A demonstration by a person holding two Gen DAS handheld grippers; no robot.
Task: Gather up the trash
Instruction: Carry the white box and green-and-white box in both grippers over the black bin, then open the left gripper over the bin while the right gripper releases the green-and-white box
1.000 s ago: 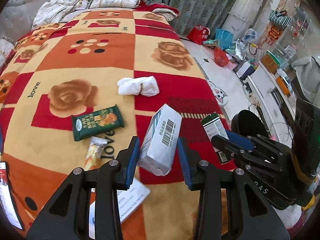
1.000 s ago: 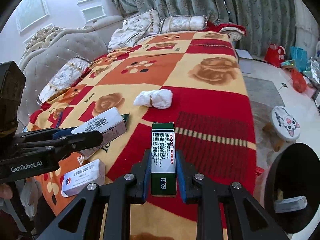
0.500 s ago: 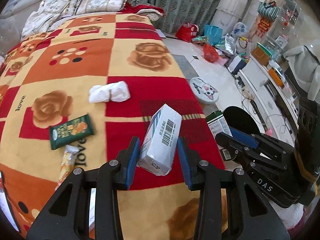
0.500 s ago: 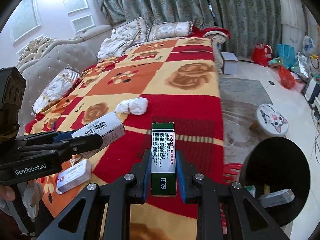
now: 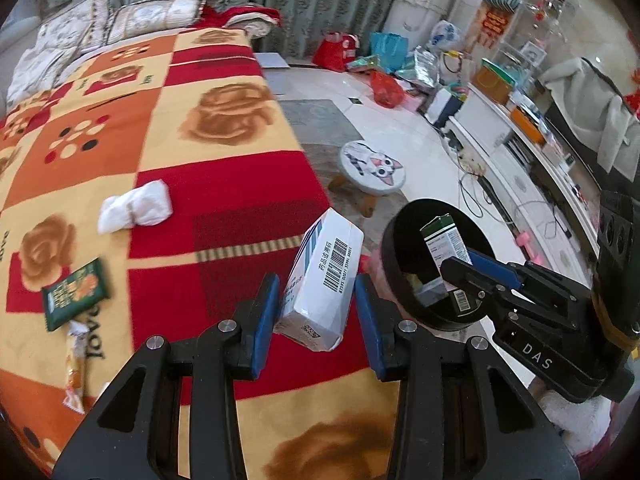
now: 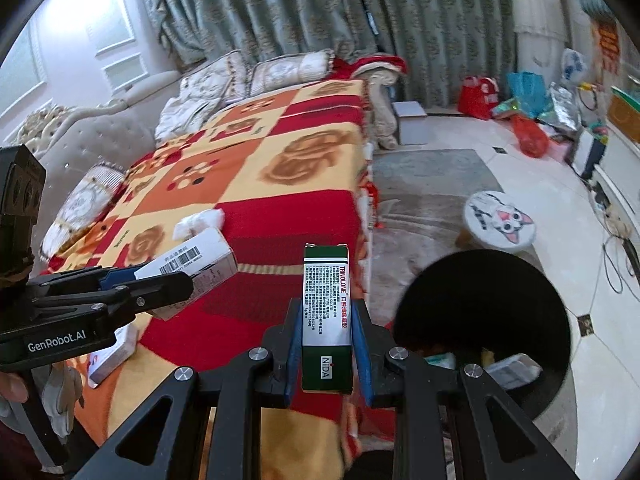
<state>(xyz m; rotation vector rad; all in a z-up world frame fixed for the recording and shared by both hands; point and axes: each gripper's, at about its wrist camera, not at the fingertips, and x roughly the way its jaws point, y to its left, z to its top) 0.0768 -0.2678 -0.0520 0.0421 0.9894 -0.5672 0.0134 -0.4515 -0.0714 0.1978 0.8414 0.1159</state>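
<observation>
My left gripper is shut on a white medicine box with a barcode, held tilted above the bed's right edge. To its right, my right gripper is shut on a green and white carton, upright between the blue pads. In the left wrist view that carton hangs over the mouth of a black round bin on the floor. The same bin sits right of the carton in the right wrist view, with some packets inside. The left gripper and its white box show at the left there.
On the patterned blanket lie a white crumpled tissue, a green snack wrapper, an orange wrapper and a small white box. A cat-face stool stands on the floor beyond the bin. Bags clutter the far floor.
Both grippers have swung right, off the middle of the bed toward its edge, each still holding its box. The black bin has come into full view under the right gripper's carton.
</observation>
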